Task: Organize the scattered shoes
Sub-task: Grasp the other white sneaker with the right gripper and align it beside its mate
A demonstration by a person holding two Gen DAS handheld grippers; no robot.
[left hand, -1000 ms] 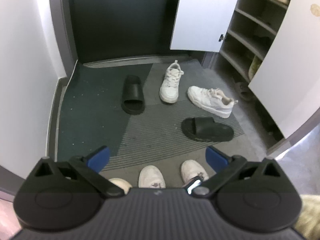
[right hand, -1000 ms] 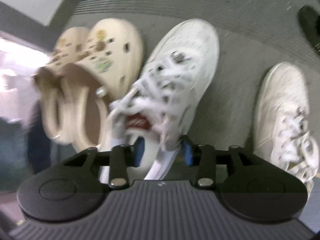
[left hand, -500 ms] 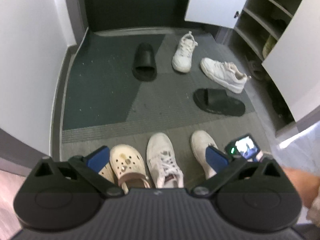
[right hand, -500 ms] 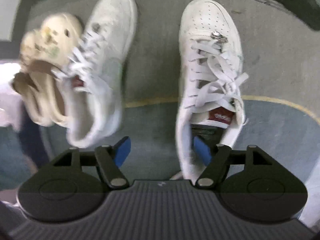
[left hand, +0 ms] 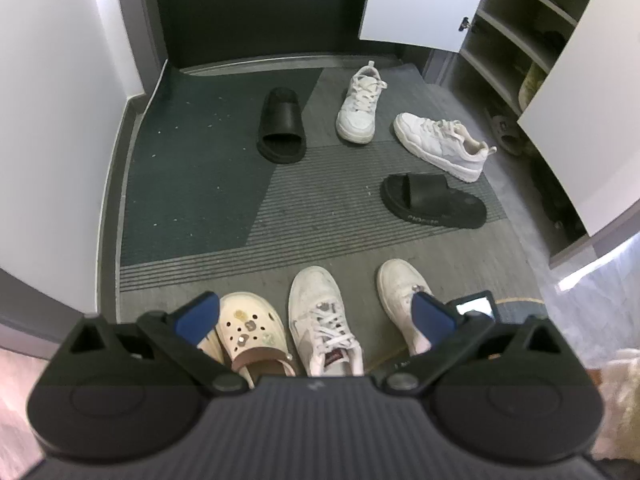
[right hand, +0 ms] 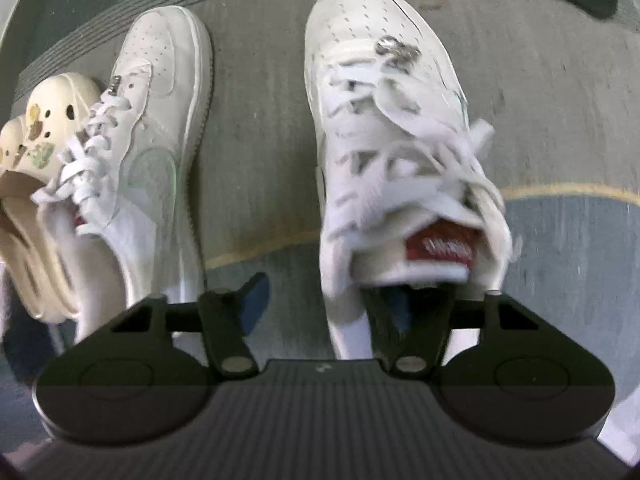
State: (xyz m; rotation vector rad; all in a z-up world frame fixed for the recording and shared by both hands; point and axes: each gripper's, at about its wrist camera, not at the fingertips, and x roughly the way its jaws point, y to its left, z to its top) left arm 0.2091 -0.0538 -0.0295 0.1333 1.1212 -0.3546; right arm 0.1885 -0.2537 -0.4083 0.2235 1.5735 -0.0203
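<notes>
Ribbed grey mat (left hand: pixel 320 208) carries a perforated leather sneaker (right hand: pixel 384 120); right gripper (right hand: pixel 324 304) is closing around its heel, left gripper (left hand: pixel 316 316) stays wide.

- I counted four white lace-up sneakers on the floor: two by the cabinet (left hand: pixel 516 36), one (left hand: pixel 360 104) pointing at the far door and one (left hand: pixel 440 144) lying crosswise, and two far from it at the near edge, (left hand: pixel 322 312) and (left hand: pixel 400 292).
- I counted two black slides: one (left hand: pixel 282 124) farther from the cabinet than the far sneakers, one (left hand: pixel 432 200) nearer me.
- I saw two cream clogs, the plain one (left hand: pixel 248 324) farthest from the cabinet, its mate (right hand: pixel 8 148) mostly hidden.
- Shoes on the cabinet shelves were too dim to count.
</notes>
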